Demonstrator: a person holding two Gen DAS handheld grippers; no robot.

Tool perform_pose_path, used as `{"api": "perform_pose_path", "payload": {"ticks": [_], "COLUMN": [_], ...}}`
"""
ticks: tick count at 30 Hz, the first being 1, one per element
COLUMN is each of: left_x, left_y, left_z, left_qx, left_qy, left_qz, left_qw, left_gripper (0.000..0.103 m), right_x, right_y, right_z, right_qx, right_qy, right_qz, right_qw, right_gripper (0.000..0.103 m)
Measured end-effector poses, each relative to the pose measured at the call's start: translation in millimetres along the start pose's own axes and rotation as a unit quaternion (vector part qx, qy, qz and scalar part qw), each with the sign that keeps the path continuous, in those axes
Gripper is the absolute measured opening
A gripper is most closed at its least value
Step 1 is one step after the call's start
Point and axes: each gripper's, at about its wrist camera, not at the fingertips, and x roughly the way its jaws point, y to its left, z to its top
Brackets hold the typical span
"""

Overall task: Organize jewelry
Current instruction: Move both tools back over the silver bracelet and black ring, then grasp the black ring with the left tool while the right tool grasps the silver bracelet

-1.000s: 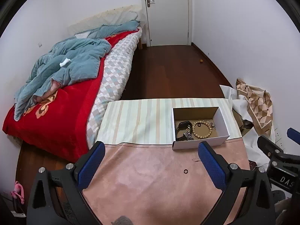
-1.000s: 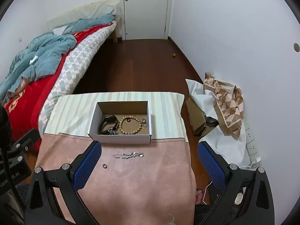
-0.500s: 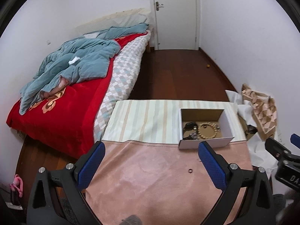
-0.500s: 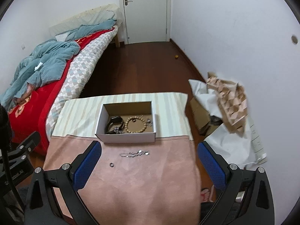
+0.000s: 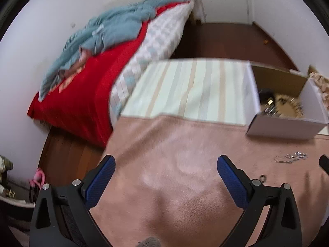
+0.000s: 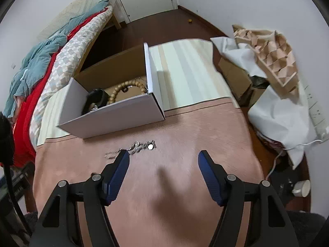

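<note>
A silver chain necklace (image 6: 141, 145) lies on the pink cloth just ahead of my right gripper (image 6: 163, 157), which is open and empty close above the cloth. It also shows in the left wrist view (image 5: 292, 157). A small dark ring (image 5: 262, 177) lies on the cloth beside my left gripper's right finger. My left gripper (image 5: 166, 162) is open and empty. A white cardboard box (image 6: 115, 115) behind the chain holds a wooden bead bracelet (image 6: 123, 88) and a black watch (image 6: 96, 99). The box also shows in the left wrist view (image 5: 281, 125).
The table has a pink cloth (image 6: 185, 144) in front and a striped cloth (image 5: 191, 86) behind. A bed with a red cover (image 5: 82, 94) stands to the left. Crumpled paper and a cardboard divider (image 6: 273, 57) lie on the floor to the right.
Both grippers have dropped lower and closer to the table. The right one has come up to the chain. The left view has swung left, so the box now sits at its right edge.
</note>
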Motion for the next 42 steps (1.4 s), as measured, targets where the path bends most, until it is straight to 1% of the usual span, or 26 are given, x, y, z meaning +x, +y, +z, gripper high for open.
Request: {"api": "perform_pose_path", "payload": {"ticks": [4, 7, 9, 10, 11, 12, 13, 16, 17, 19, 23, 26, 27, 30, 33, 35, 37, 38, 39, 40, 42], "left_x": [23, 31, 35, 35, 36, 36, 36, 35, 33, 29, 24, 22, 22, 25, 23, 21, 18, 15, 13, 11, 8], "left_y": [-5, -7, -9, -10, -10, -12, -13, -18, -20, -28, -48, -65, -73, -90, -102, -107, -110, -111, -112, -113, -117], "left_z": [-7, -7, -7, -8, -8, -9, -9, -11, -12, -15, -18, -20, -20, -23, -27, -29, -33, -34, -34, -35, -36], "left_qx": [0.002, 0.006, 0.012, 0.015, 0.017, 0.019, 0.021, 0.026, 0.030, 0.042, 0.061, 0.074, 0.080, 0.096, 0.116, 0.126, 0.130, 0.131, 0.133, 0.135, 0.144], "left_qy": [0.029, 0.036, 0.038, 0.039, 0.040, 0.042, 0.044, 0.048, 0.048, 0.048, 0.055, 0.063, 0.067, 0.082, 0.082, 0.079, 0.075, 0.071, 0.068, 0.065, 0.063], "left_qz": [0.005, 0.007, 0.008, 0.007, 0.007, 0.007, 0.005, -0.008, -0.014, -0.029, -0.063, -0.089, -0.104, -0.132, -0.143, -0.149, -0.158, -0.163, -0.170, -0.174, -0.175], "left_qw": [0.9996, 0.9993, 0.9992, 0.9991, 0.9990, 0.9989, 0.9988, 0.9985, 0.9983, 0.9975, 0.9946, 0.9913, 0.9891, 0.9831, 0.9795, 0.9777, 0.9760, 0.9753, 0.9740, 0.9733, 0.9720], "left_gripper": [0.101, 0.101, 0.101, 0.101, 0.101, 0.101, 0.101, 0.101, 0.101, 0.101, 0.101, 0.101, 0.101, 0.100, 0.099, 0.089, 0.068, 0.062, 0.047, 0.029, 0.010], "right_x": [31, 48, 49, 49, 49, 49, 47, 42, 38, 30, 11, -1, -5, -7, -5, -3, -2, -2, -1, 0, 1], "right_y": [12, 23, 32, 35, 39, 43, 46, 55, 52, 42, 8, -14, -20, -31, -38, -42, -45, -47, -47, -47, -47], "right_z": [3, 1, -2, -2, -4, -5, -7, -11, -11, -11, -10, -11, -11, -9, -8, -9, -8, -8, -8, -8, -7], "right_qx": [-0.021, -0.041, -0.063, -0.070, -0.082, -0.093, -0.099, -0.119, -0.112, -0.093, -0.038, -0.006, 0.004, 0.015, 0.027, 0.035, 0.039, 0.040, 0.041, 0.042, 0.044], "right_qy": [0.004, 0.012, 0.001, -0.002, -0.007, -0.014, -0.018, -0.025, -0.024, -0.022, -0.020, -0.019, -0.018, -0.017, -0.012, -0.010, -0.009, -0.008, -0.007, -0.005, 0.000], "right_qz": [0.002, -0.014, -0.031, -0.037, -0.049, -0.046, -0.036, -0.049, -0.041, -0.033, -0.009, 0.013, 0.022, 0.028, 0.024, 0.021, 0.015, 0.014, 0.012, 0.011, 0.008], "right_qw": [1.000, 0.999, 0.998, 0.997, 0.995, 0.994, 0.994, 0.991, 0.993, 0.995, 0.999, 1.000, 1.000, 0.999, 0.999, 0.999, 0.999, 0.999, 0.999, 0.999, 0.999], "right_gripper": [0.070, 0.070, 0.067, 0.061, 0.047, 0.036, 0.018, 0.008, 0.000, 0.000, 0.000, 0.000, 0.000, 0.000, 0.000, 0.000, 0.000, 0.000, 0.000, 0.000, 0.000]}}
